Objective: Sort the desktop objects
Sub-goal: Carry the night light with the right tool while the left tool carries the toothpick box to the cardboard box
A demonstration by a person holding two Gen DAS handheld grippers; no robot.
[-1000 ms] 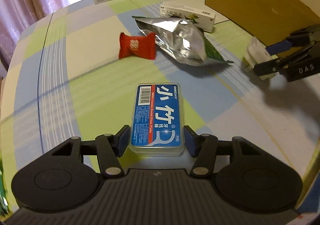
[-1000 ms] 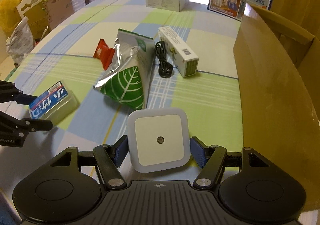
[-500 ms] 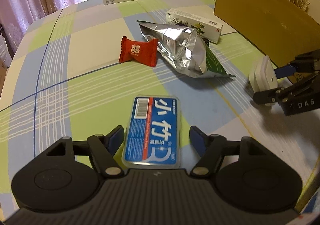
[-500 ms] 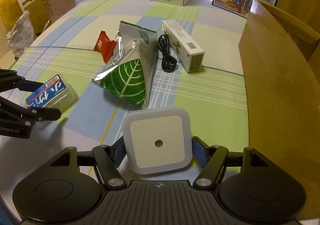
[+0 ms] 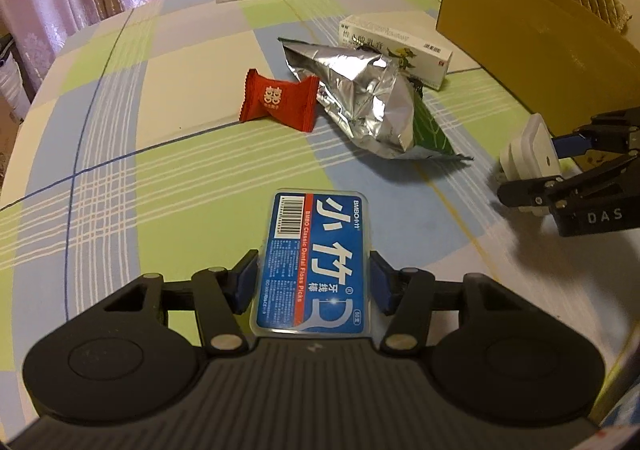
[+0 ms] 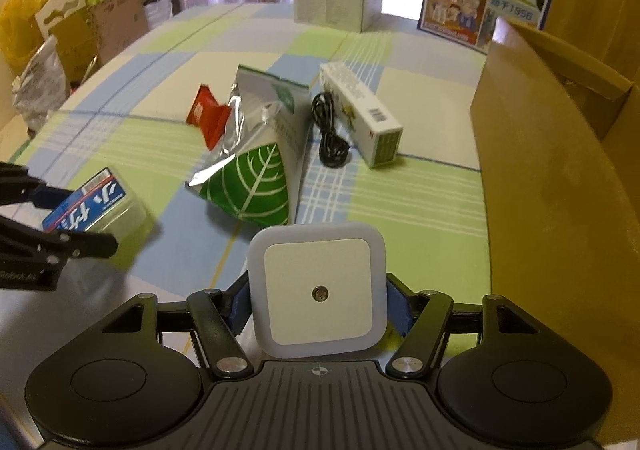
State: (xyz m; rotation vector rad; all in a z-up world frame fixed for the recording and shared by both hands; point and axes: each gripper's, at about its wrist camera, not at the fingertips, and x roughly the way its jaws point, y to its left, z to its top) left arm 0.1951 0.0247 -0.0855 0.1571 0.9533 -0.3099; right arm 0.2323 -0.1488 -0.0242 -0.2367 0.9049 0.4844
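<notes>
The left gripper's [image 5: 313,282] fingers have just been closing onto the floss box [image 5: 314,262], whose long axis runs away up-frame; the right gripper [image 6: 318,304] grips the night light [image 6: 318,290].

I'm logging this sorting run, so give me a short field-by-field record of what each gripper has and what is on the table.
left gripper: jaws have just been closing; pads against the sides of the dental floss pick box
right gripper: shut on the white square night light
loose on table: red candy, foil snack bag, black cable, long white carton
at the right: open cardboard box
surface: checked tablecloth
</notes>
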